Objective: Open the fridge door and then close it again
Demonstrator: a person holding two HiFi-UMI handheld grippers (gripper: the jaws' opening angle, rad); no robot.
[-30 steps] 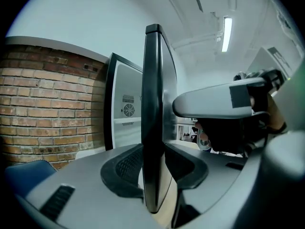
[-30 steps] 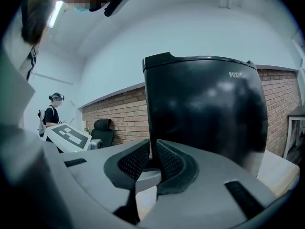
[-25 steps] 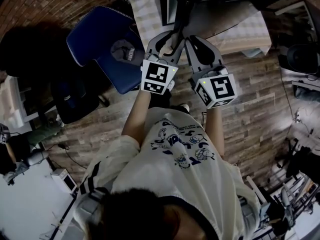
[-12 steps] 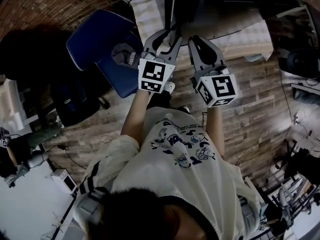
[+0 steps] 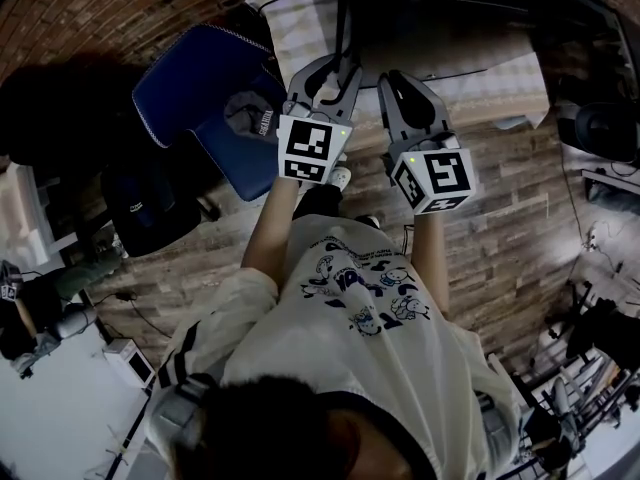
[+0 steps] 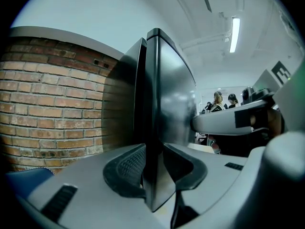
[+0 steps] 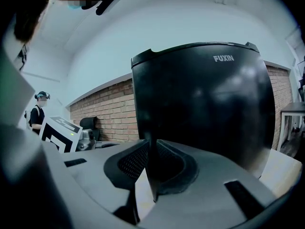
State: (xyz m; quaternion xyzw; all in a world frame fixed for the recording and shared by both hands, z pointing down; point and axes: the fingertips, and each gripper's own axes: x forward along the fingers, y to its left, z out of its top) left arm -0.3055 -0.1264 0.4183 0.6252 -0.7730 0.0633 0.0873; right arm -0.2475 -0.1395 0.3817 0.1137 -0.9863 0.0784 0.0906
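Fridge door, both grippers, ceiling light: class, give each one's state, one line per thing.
Fridge door: not swung open, at most barely ajar.
Left gripper: jaws have just been closing, now pressed on the door's edge between them.
Right gripper: jaws nearly together; whether they pinch anything is unclear.
Ceiling light: on.

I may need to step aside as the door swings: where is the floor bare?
Bare wooden floor lies on your right, between the table and the dark gear at the right edge. The left is crowded: a blue chair with a cap on it.
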